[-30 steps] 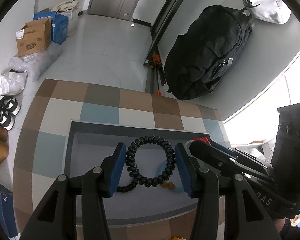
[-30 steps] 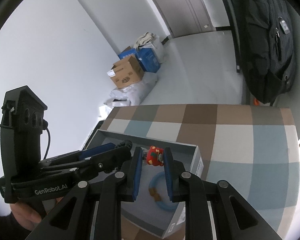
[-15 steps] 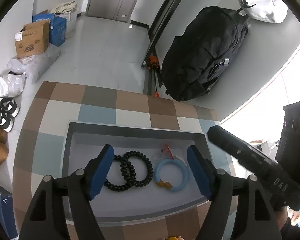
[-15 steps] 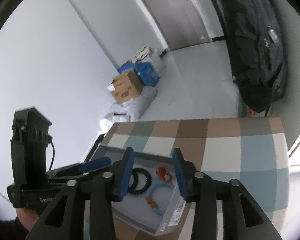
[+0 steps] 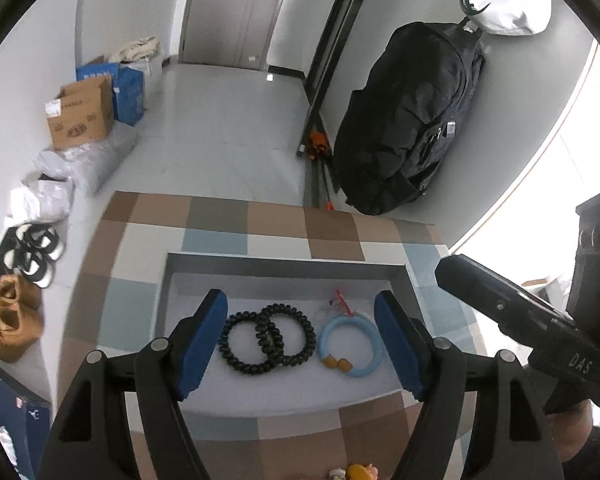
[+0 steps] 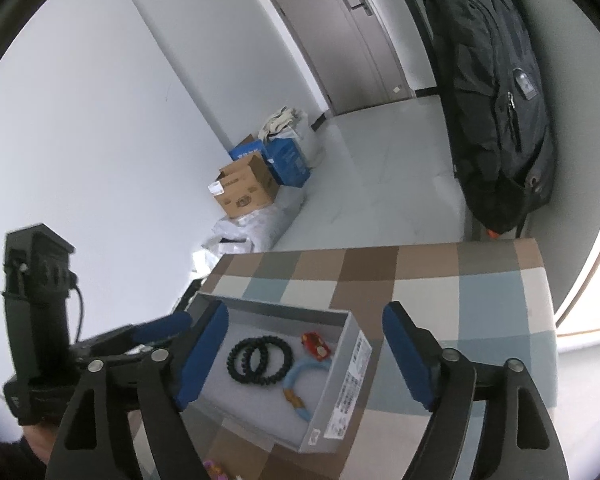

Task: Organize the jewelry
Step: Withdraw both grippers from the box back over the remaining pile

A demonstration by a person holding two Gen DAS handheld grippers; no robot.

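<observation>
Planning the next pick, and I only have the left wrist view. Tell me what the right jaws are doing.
Observer: The right gripper has its jaws opening, with nothing held between them.
Operator: Describe the red charm beyond the blue ring.
Observer: It is a broad flat piece with light markings, lying on the floor of the box.
Operator: Check the box's outer side.
Observer: A white printed label runs along it.

Right tongs opening, grey box below
</observation>
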